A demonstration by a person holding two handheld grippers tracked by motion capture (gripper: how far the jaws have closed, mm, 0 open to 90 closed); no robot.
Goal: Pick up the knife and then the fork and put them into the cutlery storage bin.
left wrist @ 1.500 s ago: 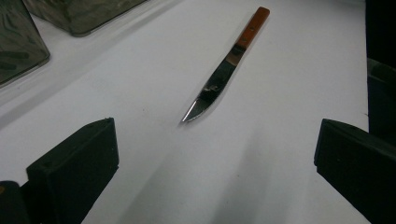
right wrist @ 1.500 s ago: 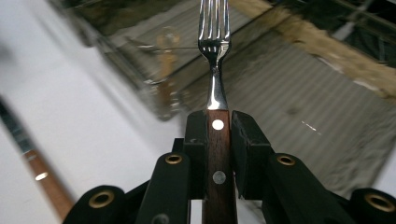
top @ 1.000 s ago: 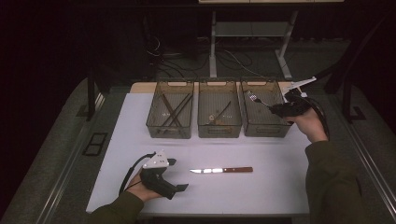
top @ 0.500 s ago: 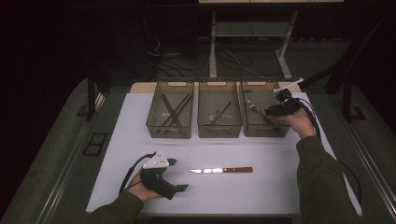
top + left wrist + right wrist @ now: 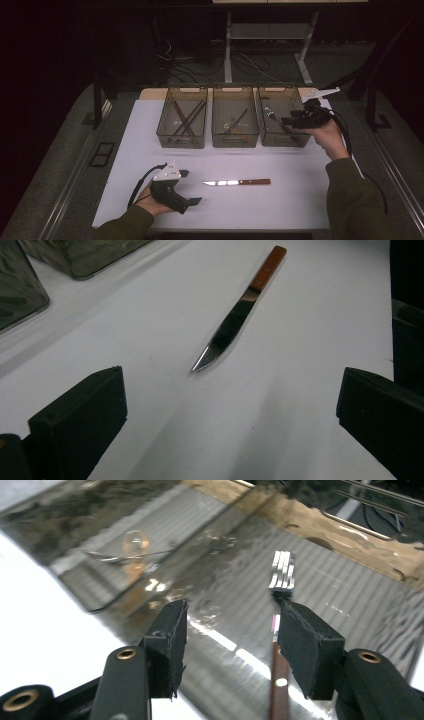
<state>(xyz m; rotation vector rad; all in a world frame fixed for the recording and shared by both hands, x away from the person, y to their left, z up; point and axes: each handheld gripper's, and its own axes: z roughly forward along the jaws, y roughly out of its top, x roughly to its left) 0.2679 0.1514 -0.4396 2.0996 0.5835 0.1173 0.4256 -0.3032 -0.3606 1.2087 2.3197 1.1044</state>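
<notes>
Wooden-handled, the fork [image 5: 281,630] lies in the right bin [image 5: 280,97], and your right gripper [image 5: 286,120] hangs over it with its fingers just opening, apart, the fork beside one pad but no longer pinched, so this drop looks done. Next, the knife [image 5: 237,182] waits on the surface [image 5: 300,200]; your left gripper [image 5: 192,187], fingers wide apart, faces its tip.

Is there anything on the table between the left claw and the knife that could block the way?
Nothing visible does. The knife lies alone on the white table, its tip toward the left claw, whose jaws stand wide apart. Between them is bare tabletop. The bins sit farther back, off that path.
</notes>
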